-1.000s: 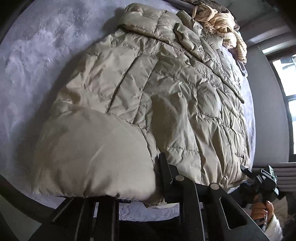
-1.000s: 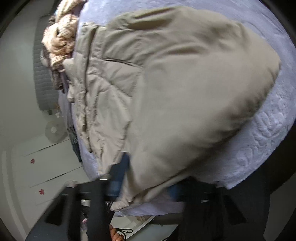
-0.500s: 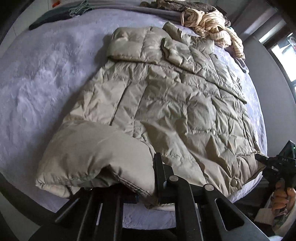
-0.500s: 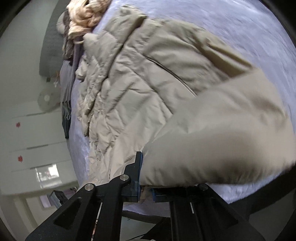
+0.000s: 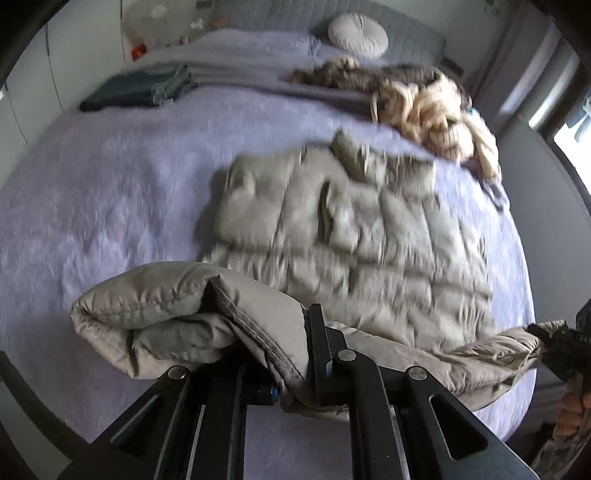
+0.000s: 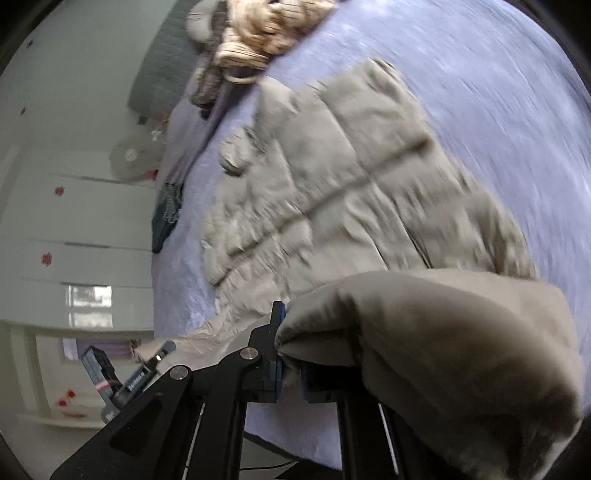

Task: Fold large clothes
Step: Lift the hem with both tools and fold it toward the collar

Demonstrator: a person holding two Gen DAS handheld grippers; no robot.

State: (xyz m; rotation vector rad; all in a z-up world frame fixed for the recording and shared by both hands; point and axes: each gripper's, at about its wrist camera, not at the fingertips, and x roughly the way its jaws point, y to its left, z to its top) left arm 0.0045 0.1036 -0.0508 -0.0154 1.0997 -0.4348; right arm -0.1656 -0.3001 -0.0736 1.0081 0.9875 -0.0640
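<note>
A beige quilted down jacket (image 5: 354, 236) lies spread on a lavender bed cover (image 5: 110, 192); it also shows in the right wrist view (image 6: 332, 184). My left gripper (image 5: 291, 354) is shut on the jacket's near hem corner, which bunches up over the left finger. My right gripper (image 6: 290, 354) is shut on the other hem corner, and the puffy fabric drapes over the right finger. Both corners are lifted above the bed. The right gripper also shows at the right edge of the left wrist view (image 5: 554, 347).
A pile of cream and brown knitwear (image 5: 424, 99) lies at the bed's far right. A folded dark green garment (image 5: 136, 90) sits far left. A round white pillow (image 5: 358, 35) rests by the headboard. White cabinets (image 6: 74, 240) stand beside the bed.
Both grippers have risen and pulled back with the hem, so the jacket looks farther away and more of the bed shows. The held corners bunch more.
</note>
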